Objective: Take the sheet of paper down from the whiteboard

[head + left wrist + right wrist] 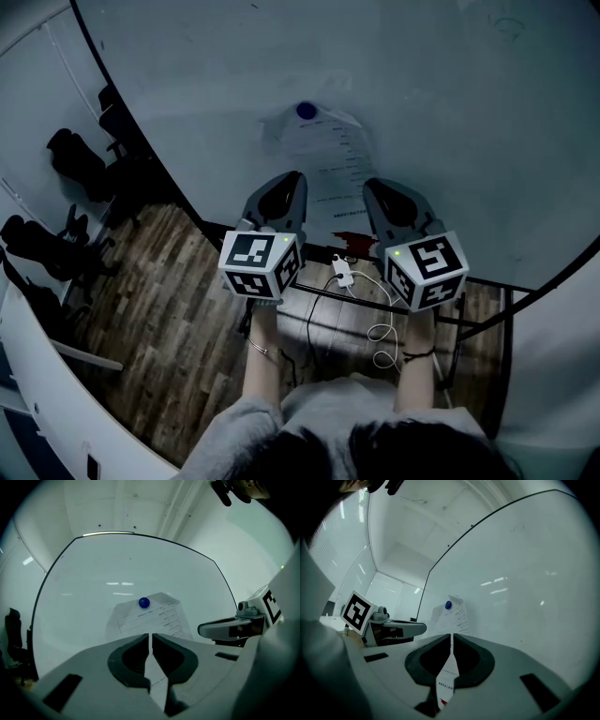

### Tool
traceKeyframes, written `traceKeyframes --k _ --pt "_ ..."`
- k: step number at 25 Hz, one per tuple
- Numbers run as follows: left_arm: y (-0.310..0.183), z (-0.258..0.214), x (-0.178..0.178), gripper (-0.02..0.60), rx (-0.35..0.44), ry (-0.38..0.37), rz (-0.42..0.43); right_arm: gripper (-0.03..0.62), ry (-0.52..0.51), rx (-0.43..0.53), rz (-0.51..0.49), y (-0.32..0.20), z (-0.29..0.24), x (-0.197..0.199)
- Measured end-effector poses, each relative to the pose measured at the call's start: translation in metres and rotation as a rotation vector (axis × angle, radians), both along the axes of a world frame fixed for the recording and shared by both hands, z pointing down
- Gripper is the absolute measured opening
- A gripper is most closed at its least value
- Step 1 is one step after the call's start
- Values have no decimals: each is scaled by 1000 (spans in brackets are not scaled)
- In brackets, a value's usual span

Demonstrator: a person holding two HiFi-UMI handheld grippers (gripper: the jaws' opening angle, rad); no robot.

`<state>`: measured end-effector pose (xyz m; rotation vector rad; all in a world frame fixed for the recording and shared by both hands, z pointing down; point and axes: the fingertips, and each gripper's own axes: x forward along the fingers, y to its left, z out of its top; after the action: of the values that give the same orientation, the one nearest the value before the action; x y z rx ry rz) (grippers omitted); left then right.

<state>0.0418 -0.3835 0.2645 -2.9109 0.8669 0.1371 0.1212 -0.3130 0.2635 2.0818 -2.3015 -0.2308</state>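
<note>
Sheet: I see the white printed paper sheet (pixel 333 164) flat on the glossy white whiteboard (pixel 450 112), its top under the round blue magnet (pixel 306 111) and its long axis running down from it.
Left tongs (pixel 150 637): pressed together, below-left of the magnet.
Right tongs (pixel 452 637): pressed together, below-right of the magnet.

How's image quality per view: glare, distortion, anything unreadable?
Head view: dim, fisheye bows the whiteboard edge, and the paper print is too small to read. Left gripper view: lamp streaks on the whiteboard above the magnet, dark corners. Right gripper view: similar streaks, black vignette, and the print nearest the lens is soft.
</note>
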Motion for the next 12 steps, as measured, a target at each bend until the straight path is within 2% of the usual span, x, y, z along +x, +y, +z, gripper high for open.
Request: traceKeyframes --k 5,8,12 --pt "-7 -12 5 8 37 -15 -20 3 9 -13 13 -4 -3 5" --pt "-10 -21 8 17 71 -24 -32 44 10 -18 20 -7 -5 7" --pt "-11 -33 12 33 104 -25 -34 66 29 -21 39 -9 -7 9"
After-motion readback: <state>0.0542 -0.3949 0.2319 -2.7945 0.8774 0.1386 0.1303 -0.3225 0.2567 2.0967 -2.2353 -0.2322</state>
